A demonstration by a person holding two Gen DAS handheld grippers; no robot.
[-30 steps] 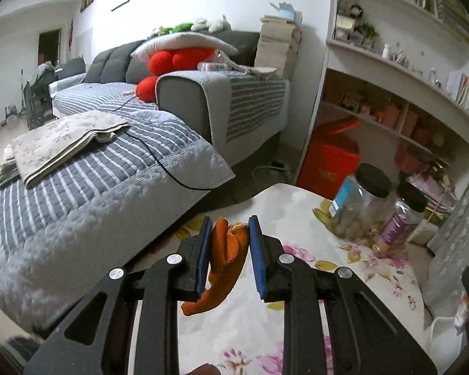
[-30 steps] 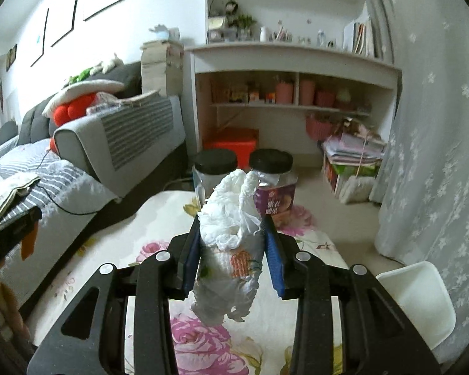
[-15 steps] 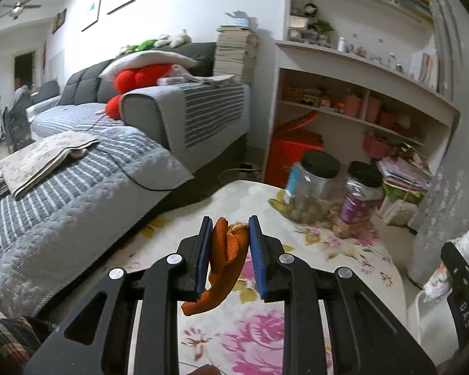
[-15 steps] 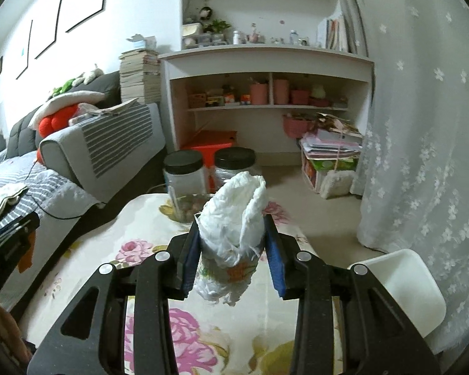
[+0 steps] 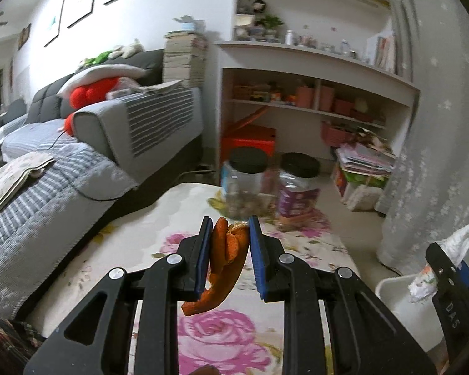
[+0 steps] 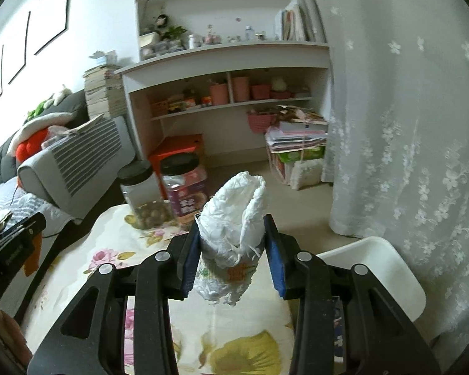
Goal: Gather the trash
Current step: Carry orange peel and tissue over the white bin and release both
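My left gripper [image 5: 229,228] is shut on a curled orange peel [image 5: 225,264], whose tail hangs below the blue pads over the flowered tablecloth [image 5: 134,243]. A crumpled white wrapper [image 6: 234,237] with a printed label sticks up between the pads of my right gripper [image 6: 233,228], which is shut on it. At the table's right side stands a white bin [image 6: 387,268], just right of the right gripper. The left wrist view shows the right gripper with its wrapper [image 5: 450,247] at the far right, above that bin [image 5: 400,300]. The left gripper's side [image 6: 12,243] shows at the right wrist view's left edge.
Two black-lidded jars [image 5: 247,184] [image 5: 297,190] stand at the table's far end. A grey striped sofa [image 5: 78,156] runs along the left. White shelves [image 6: 228,93], an orange box [image 6: 178,150] and stacked papers [image 6: 297,137] lie beyond; a white curtain [image 6: 406,125] hangs at the right.
Both grippers have swung to the right, each keeping its load. The sofa has slid left in both views, and the white bin and curtain have come closer into view.
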